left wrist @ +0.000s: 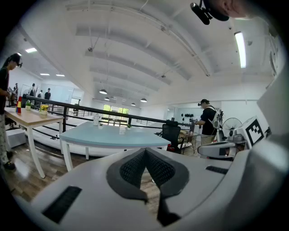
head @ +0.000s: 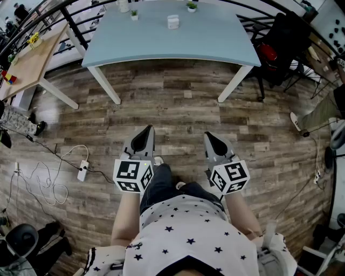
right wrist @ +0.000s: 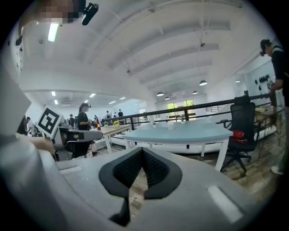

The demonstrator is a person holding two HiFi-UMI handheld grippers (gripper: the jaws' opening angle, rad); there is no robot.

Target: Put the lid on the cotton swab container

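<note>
A small white cotton swab container [head: 173, 21] stands near the far edge of the light blue table [head: 161, 40], well ahead of me. It shows as a tiny white object [left wrist: 122, 131] in the left gripper view and again [right wrist: 170, 126] in the right gripper view; I cannot make out its lid. My left gripper [head: 144, 132] and right gripper [head: 211, 137] are held side by side over the wooden floor, far short of the table. Both are shut with nothing between the jaws, as the left gripper [left wrist: 145, 151] and right gripper [right wrist: 142, 151] show in their own views.
Two small potted plants [head: 134, 15] [head: 191, 7] and a white bottle [head: 123, 5] stand on the table's far side. A wooden table [head: 27, 64] stands at the left, a black chair [head: 285, 43] at the right. A power strip with cables [head: 82, 170] lies on the floor.
</note>
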